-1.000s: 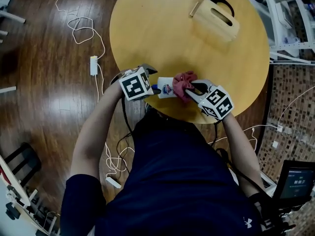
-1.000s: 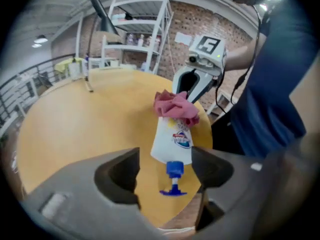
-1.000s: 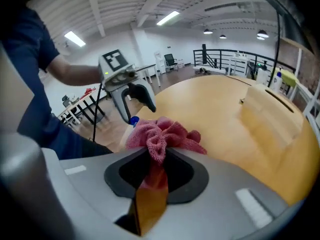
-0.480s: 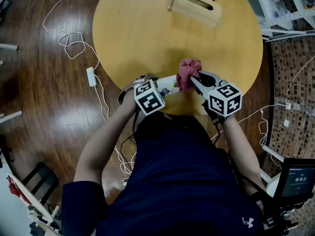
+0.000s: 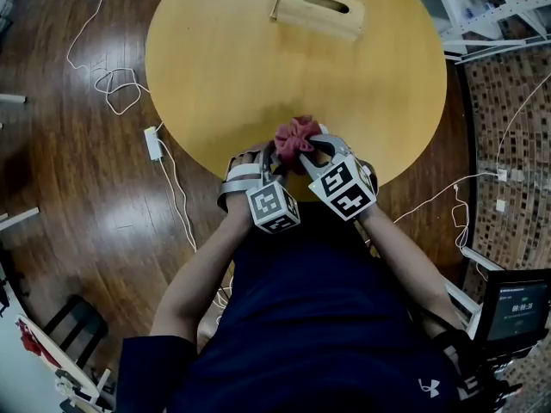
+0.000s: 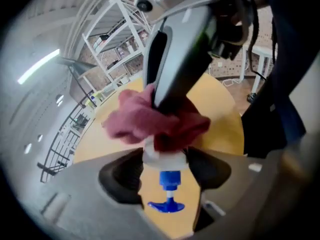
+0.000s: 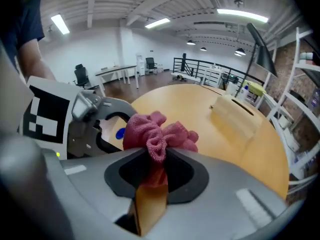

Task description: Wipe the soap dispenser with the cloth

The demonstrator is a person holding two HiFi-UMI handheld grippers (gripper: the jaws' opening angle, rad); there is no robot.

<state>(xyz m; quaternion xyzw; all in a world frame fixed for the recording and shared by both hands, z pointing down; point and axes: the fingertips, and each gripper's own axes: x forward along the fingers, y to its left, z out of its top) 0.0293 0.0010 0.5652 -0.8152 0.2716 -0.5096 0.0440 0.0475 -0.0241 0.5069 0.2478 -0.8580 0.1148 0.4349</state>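
A white soap dispenser [image 6: 164, 157] with a blue pump [image 6: 169, 180] sits between the jaws of my left gripper [image 6: 165, 171], pump end towards the camera. The jaws have just been closing and the dark pads [image 6: 122, 176] press on its shoulder. A crumpled red cloth [image 6: 150, 121] lies over the bottle body. My right gripper [image 7: 156, 171] is shut on that red cloth [image 7: 157, 131]. In the head view both grippers meet at the table's near edge, left gripper [image 5: 265, 160] beside right gripper [image 5: 308, 151], with the cloth [image 5: 295, 138] bunched between them and the bottle hidden.
The round wooden table [image 5: 258, 58] carries a wooden box with a slot [image 5: 318, 9] at its far side. White cables [image 5: 112, 84] and a power strip [image 5: 153, 143] lie on the dark wood floor at left. Metal shelving [image 5: 499, 7] stands at right.
The two grippers have drawn closer together at the table's near edge. The left gripper has rolled, so the bottle that lay sideways in plain sight is now hidden under the cloth.
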